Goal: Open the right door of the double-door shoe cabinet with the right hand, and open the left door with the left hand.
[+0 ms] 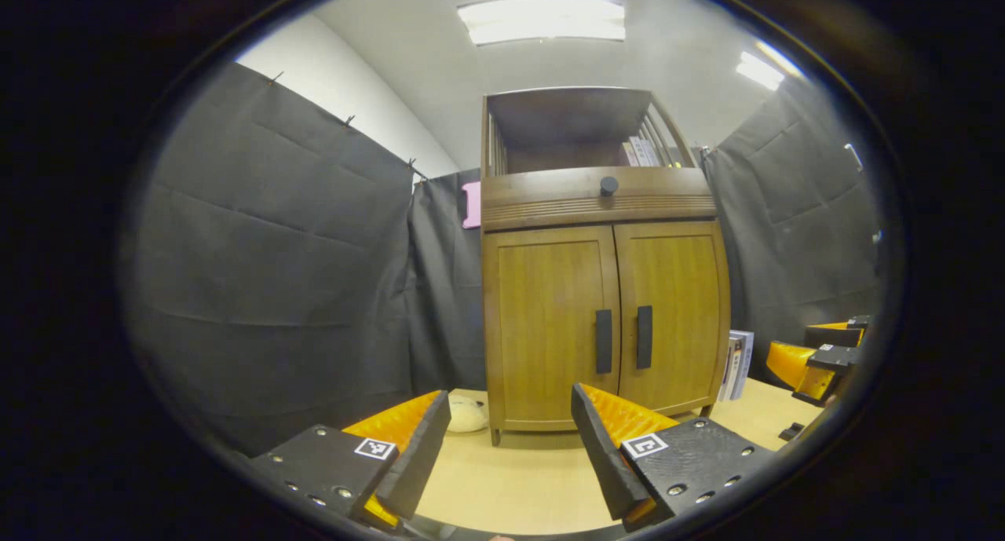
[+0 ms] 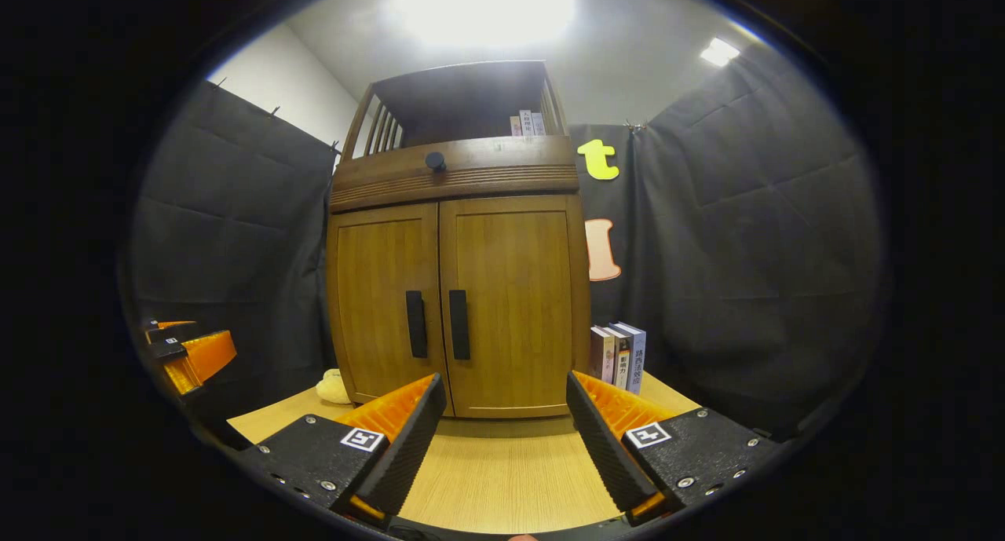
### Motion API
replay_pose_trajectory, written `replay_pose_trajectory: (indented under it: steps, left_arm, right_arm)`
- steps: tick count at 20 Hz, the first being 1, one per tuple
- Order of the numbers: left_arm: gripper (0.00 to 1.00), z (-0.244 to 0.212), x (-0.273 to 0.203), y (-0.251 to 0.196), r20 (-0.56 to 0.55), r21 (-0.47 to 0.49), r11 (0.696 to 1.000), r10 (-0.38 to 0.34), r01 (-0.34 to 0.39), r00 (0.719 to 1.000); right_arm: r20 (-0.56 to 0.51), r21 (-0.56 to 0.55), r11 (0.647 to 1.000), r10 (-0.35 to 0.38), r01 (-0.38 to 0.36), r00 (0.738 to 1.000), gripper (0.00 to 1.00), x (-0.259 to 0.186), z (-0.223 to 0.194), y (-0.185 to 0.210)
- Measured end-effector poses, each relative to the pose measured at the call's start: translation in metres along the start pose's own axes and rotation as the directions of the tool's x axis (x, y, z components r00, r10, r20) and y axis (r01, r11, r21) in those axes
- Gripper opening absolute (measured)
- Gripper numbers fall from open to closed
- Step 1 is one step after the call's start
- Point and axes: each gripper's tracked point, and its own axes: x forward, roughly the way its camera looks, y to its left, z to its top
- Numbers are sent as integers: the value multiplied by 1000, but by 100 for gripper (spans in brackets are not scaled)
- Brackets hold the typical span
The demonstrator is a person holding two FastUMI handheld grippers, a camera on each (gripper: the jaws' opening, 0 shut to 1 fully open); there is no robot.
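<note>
The brown wooden double-door shoe cabinet (image 2: 459, 305) stood closed at the table's far side. The right gripper (image 2: 506, 435) and the left gripper (image 1: 510, 451), jaws spread wide and empty, faced it; the right door's upright black bar handle (image 2: 458, 324) lay ahead, slightly left, well apart.

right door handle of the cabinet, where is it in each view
Left gripper view: the right door handle is right of centre, the right one of two dark vertical bars at the door seam.
Right gripper view: it sits just left of centre, again the right bar.
Shared landmark: the round dark knob above the doors.
</note>
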Motion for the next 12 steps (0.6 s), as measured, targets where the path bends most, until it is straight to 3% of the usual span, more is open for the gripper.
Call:
replay_pose_trajectory:
  steps: [12]
  left_arm:
    - [94, 8, 6, -13, 16, 19, 1000, -12, 12, 1000]
  right_arm:
    - [20, 40, 999, 18, -19, 1000, 95, 27, 17, 4]
